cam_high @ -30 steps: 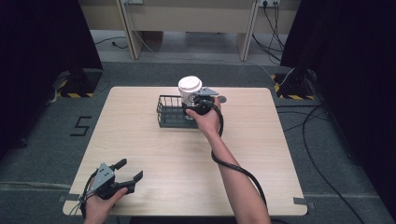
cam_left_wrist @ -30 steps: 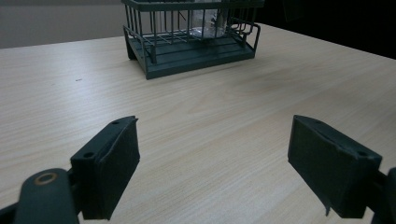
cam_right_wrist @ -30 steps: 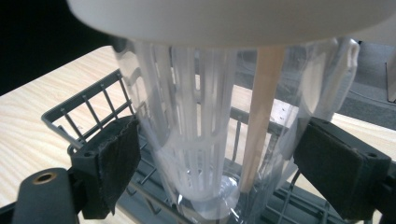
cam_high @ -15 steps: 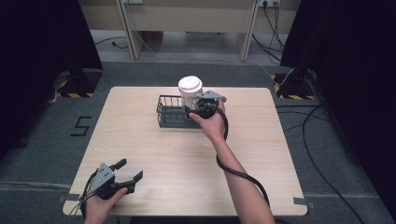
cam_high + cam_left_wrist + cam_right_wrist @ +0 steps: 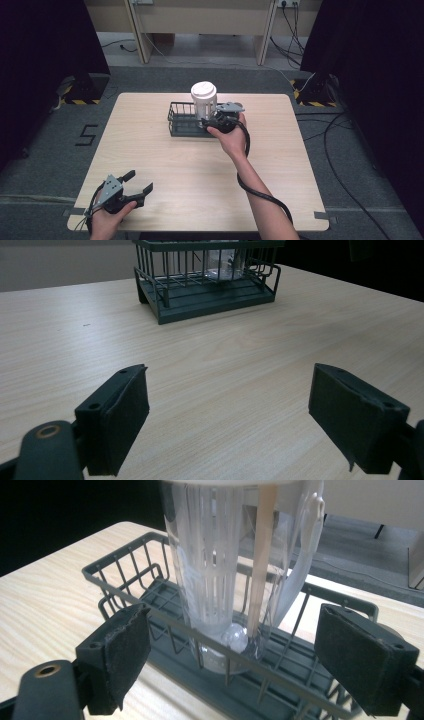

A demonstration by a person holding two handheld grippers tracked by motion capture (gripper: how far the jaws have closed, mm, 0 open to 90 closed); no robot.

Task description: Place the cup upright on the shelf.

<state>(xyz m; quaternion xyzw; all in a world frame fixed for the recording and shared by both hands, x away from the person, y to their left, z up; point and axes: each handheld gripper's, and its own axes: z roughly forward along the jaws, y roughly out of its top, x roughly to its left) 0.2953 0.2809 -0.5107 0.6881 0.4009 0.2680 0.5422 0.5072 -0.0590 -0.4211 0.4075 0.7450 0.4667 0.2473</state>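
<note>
Jug (image 5: 204, 100) stands upright in rack (image 5: 181, 126), table's 12 o'clock, long axis vertical. We see right gripper (image 5: 215, 121) just at its 5 o'clock, jaws wide, empty. Left gripper (image 5: 131, 186) far off at 7 o'clock, jaws wide, idle.

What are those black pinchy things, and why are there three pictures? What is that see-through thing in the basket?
A person sits at a wooden table holding a claw tool in each hand. One picture is taken from above. The other two come from little cameras riding on each claw, so you look out between its two black pads.

On the table stands a dark wire basket. Inside it stands a clear plastic jug with a white lid and a handle.

The right claw is up at the basket, open, with the jug between its pads but not squeezed. The left claw rests near the table's front edge, open, holding nothing.
</note>
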